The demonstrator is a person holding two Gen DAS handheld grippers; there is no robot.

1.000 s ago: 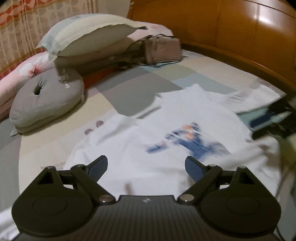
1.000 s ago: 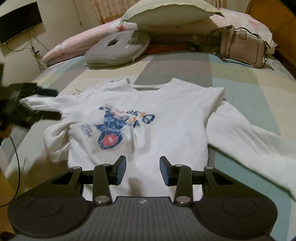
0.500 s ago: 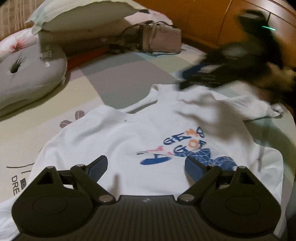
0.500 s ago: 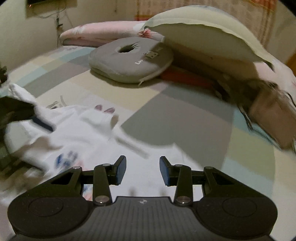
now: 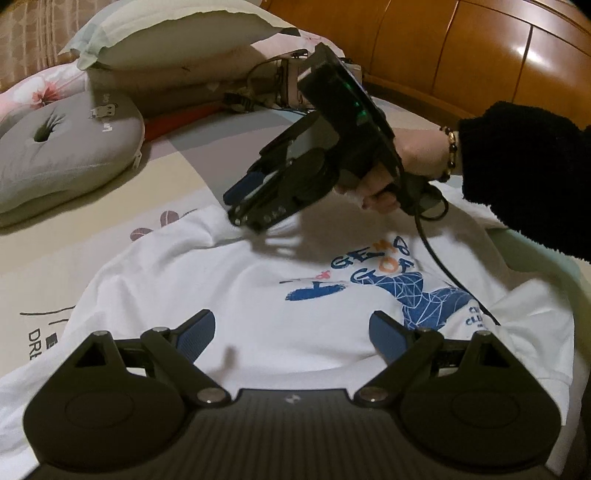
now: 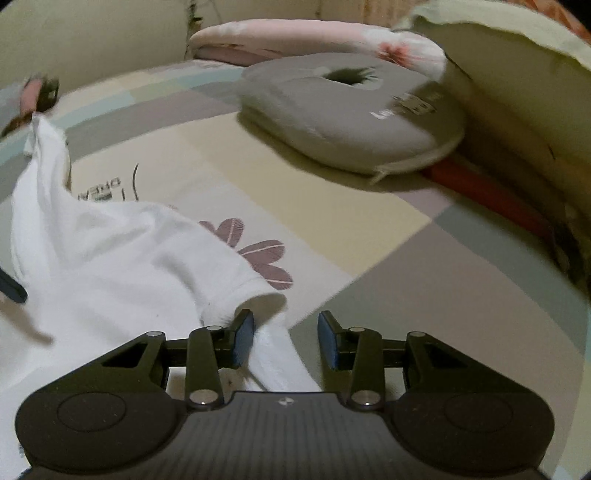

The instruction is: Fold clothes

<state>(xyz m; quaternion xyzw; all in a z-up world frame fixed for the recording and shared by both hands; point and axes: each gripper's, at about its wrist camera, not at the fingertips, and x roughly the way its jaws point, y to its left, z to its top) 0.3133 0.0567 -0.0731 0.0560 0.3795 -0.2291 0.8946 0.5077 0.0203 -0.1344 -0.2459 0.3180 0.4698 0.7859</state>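
Note:
A white long-sleeved shirt (image 5: 258, 288) with a blue print (image 5: 417, 295) lies face up on the bed. My left gripper (image 5: 291, 332) hovers open over its lower body, nothing between the fingers. A hand in a black sleeve (image 5: 524, 173) holds my right gripper (image 5: 243, 195) low over the shirt's collar. In the right wrist view, my right gripper (image 6: 286, 338) is open, with a fold of the white shirt (image 6: 110, 258) at the neckline lying between its fingers and against the left pad (image 6: 243, 336). A sleeve trails off to the far left.
A grey ring cushion (image 5: 55, 147) (image 6: 351, 114) lies ahead on the patchwork bedsheet (image 6: 369, 258). Pillows (image 5: 173, 29) and a pale handbag (image 5: 288, 85) sit behind it. The wooden headboard (image 5: 480, 55) runs along the right. The right gripper's black cable (image 5: 443, 266) crosses the print.
The right gripper has swung across the shirt from its hem side to the collar and come down onto the fabric. The left gripper has shifted slightly closer. Both stay open.

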